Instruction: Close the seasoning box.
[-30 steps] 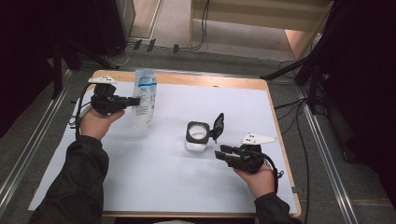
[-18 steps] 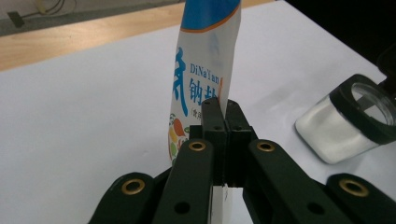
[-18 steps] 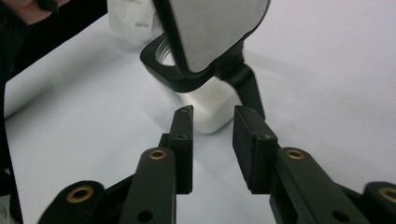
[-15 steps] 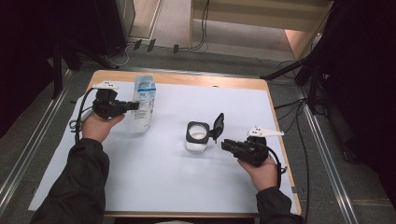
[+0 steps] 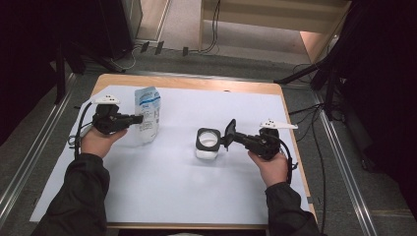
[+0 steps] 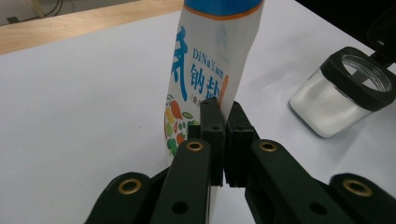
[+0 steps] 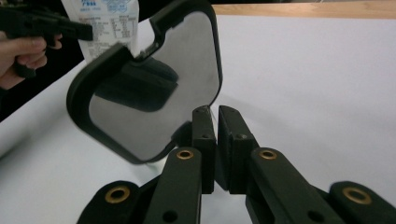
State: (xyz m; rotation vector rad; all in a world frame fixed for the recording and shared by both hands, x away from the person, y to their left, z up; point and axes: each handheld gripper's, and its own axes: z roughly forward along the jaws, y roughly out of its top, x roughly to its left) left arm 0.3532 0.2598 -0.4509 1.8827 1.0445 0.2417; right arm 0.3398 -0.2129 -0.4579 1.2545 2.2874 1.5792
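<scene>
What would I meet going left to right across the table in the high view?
Left gripper → salt pouch → open jar → flip lid → right gripper with the hand behind it.

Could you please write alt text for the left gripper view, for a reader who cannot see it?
The left gripper is shut on the edge of an upright printed pouch with a blue and orange band, over a white sheet. At right stands a clear square jar of white powder with an open black rim.
</scene>
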